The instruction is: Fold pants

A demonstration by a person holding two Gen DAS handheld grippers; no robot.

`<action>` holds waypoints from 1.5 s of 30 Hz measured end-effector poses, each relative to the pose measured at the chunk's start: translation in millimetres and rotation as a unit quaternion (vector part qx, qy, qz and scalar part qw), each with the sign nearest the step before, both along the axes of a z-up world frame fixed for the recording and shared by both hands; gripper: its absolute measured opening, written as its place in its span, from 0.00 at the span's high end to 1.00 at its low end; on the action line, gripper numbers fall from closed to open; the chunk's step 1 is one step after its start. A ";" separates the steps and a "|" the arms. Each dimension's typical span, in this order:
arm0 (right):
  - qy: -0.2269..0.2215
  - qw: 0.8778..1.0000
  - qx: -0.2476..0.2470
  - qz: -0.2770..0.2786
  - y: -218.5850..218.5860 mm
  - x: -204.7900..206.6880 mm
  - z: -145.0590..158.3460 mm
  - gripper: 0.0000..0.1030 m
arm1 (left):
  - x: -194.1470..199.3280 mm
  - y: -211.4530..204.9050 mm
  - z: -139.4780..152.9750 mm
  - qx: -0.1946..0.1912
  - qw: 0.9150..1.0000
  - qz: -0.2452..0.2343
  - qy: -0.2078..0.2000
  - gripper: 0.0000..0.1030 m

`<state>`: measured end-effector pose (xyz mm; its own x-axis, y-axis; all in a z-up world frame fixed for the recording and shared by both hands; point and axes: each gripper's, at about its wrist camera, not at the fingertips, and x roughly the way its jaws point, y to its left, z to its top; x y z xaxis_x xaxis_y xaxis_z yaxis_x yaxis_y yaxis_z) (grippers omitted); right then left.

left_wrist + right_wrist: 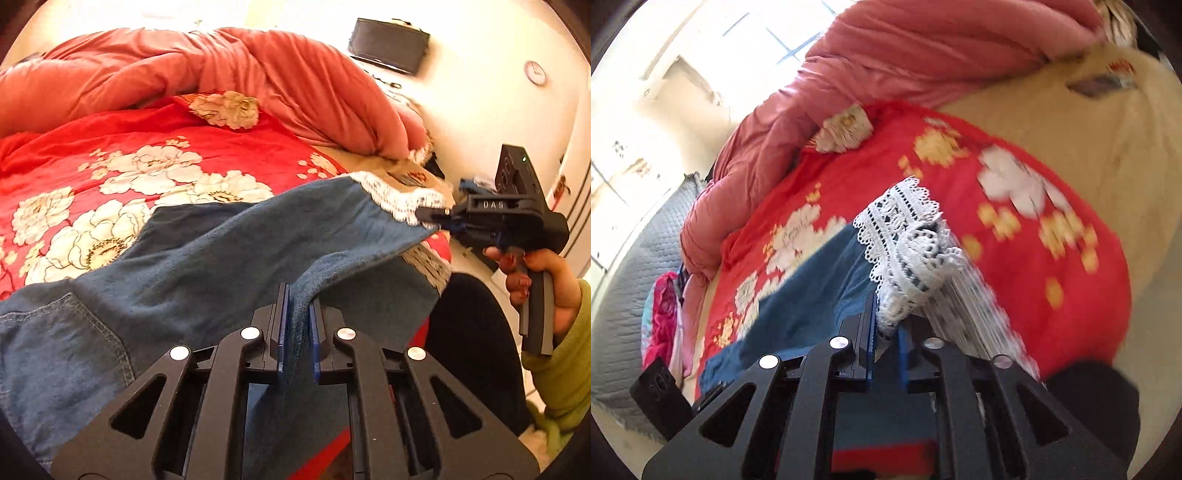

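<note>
The left gripper (298, 321) points forward and somewhat down over the bed, its two blue-padded fingers (283, 325) pressed together on a raised fold of the pants (207, 251), blue denim with a stitched back pocket (74, 332) at the lower left of the left wrist view. At the right of that view a hand (532, 280) in a green sleeve (565, 354) grips the handle of the right gripper (430, 216), which reaches in sideways from the right and pinches the white lace hem (399, 199) of one leg; the raised letters "DAS" can be read on its black body. In the right wrist view the right gripper (886, 332) is shut on the bunched lace hem (908, 251), the denim running away to the lower left. The pants lie across the red floral bedcover (110, 147), their long axis stretched from the pocket end at the left to the lace cuff held up at the right, the cloth lifted between the two grips. A pink quilt (184, 70) is heaped behind, and a round wall clock (535, 72) hangs at the far right.
</note>
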<state>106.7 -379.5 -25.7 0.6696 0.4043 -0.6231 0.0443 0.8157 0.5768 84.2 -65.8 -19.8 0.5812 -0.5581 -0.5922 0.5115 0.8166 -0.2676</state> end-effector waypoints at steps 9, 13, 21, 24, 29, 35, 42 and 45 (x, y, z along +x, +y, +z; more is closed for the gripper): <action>0.021 0.999 0.020 -0.025 -30.8 -19.1 -17.7 0.72 | -8.9 -0.3 -1.0 0.003 1.000 -0.009 -0.005 0.95; 0.006 1.000 -0.004 -0.001 -30.3 -24.7 -11.7 0.87 | -17.5 -5.5 2.1 0.015 0.999 -0.021 -0.018 0.95; 0.017 1.000 -0.019 0.018 -39.2 -46.9 -11.5 0.87 | -44.6 -1.8 -1.0 0.028 0.999 -0.029 -0.020 0.95; 0.023 0.999 -0.019 0.014 -42.9 -50.3 -14.7 0.87 | -52.5 -1.2 -6.7 0.034 0.999 -0.032 -0.020 0.95; 0.031 0.999 -0.037 0.009 -43.2 -48.1 -16.4 0.85 | -53.1 -5.7 -12.6 0.047 0.998 -0.033 -0.029 0.95; 0.028 0.998 -0.048 -0.002 -46.6 -54.2 -11.7 0.71 | -57.7 -18.8 -18.3 0.090 0.994 -0.036 -0.047 0.80; -0.009 0.997 -0.072 0.005 -45.5 -59.8 7.2 0.62 | -55.2 -38.2 -21.4 0.154 0.985 -0.022 -0.080 0.74; -0.014 0.996 -0.079 0.040 -23.8 -54.6 7.1 0.61 | -50.1 -42.9 -22.6 0.144 0.987 -0.019 -0.070 0.99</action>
